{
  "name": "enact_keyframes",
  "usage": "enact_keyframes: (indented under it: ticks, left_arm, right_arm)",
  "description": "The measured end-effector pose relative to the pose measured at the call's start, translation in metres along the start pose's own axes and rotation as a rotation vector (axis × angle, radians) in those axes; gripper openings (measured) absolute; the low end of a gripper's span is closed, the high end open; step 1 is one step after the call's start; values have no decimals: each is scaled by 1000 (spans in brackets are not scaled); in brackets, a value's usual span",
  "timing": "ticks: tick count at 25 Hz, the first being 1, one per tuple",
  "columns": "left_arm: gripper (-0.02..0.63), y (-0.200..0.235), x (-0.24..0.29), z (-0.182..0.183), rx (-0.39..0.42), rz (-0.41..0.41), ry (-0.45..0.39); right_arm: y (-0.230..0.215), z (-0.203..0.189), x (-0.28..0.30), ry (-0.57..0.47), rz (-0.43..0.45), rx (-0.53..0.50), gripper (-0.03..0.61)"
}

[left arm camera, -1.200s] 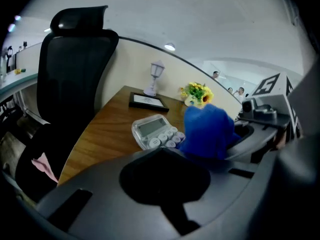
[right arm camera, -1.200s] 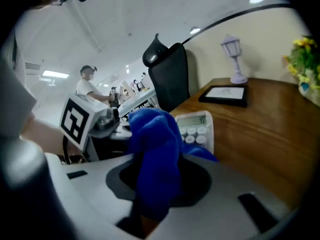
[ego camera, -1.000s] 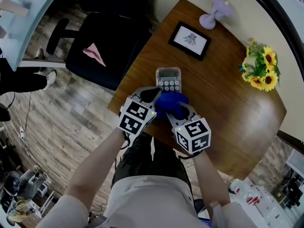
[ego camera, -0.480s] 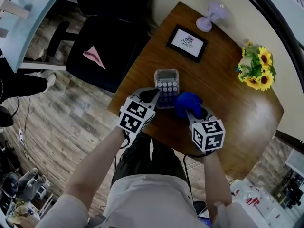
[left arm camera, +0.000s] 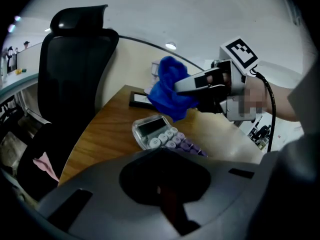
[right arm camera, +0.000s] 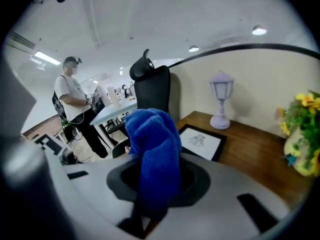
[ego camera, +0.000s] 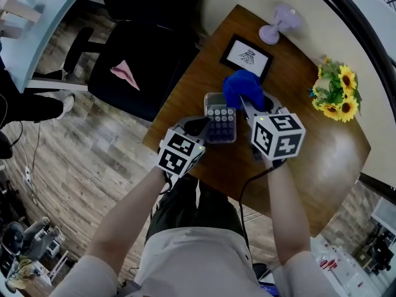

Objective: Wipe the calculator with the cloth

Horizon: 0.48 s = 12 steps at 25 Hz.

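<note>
A small calculator [ego camera: 221, 119] with a clear case and lilac keys lies on the brown table [ego camera: 297, 166]; it also shows in the left gripper view [left arm camera: 159, 134]. My left gripper [ego camera: 199, 127] sits at its near left corner, jaws closed together, apparently pinching that edge. My right gripper [ego camera: 245, 102] is shut on a bunched blue cloth [ego camera: 240, 87]. The cloth [left arm camera: 170, 90] hangs in the air above the calculator's display end, not touching it. In the right gripper view the cloth [right arm camera: 154, 149] sticks up from between the jaws.
Past the calculator lie a black picture frame [ego camera: 247, 55] and a small lilac lamp [ego camera: 278, 22]. Sunflowers [ego camera: 337, 91] stand at the right. A black office chair [ego camera: 136, 48] with a pink item [ego camera: 124, 72] is beside the table's left edge. A person [right arm camera: 74, 104] stands far off.
My right gripper has carried the cloth from the calculator's keys, out to the right, then up and forward above the display end. The left gripper and calculator have stayed put.
</note>
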State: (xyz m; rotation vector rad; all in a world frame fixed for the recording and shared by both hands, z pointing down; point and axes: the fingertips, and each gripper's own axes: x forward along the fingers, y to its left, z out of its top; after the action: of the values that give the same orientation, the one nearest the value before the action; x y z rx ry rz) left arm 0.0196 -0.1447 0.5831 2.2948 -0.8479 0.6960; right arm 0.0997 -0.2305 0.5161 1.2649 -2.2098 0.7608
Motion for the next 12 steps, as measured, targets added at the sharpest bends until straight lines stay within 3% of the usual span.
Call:
enact_keyframes:
  ticks: [5,12]
  left_arm:
    - [3,1,0,0,-20,11,-7]
    - [2,2,-1,0,-33,28,-3]
  right_arm:
    - [18,-40,28,106,24,-2,87]
    - [45,-79,2,153,49,-42,87]
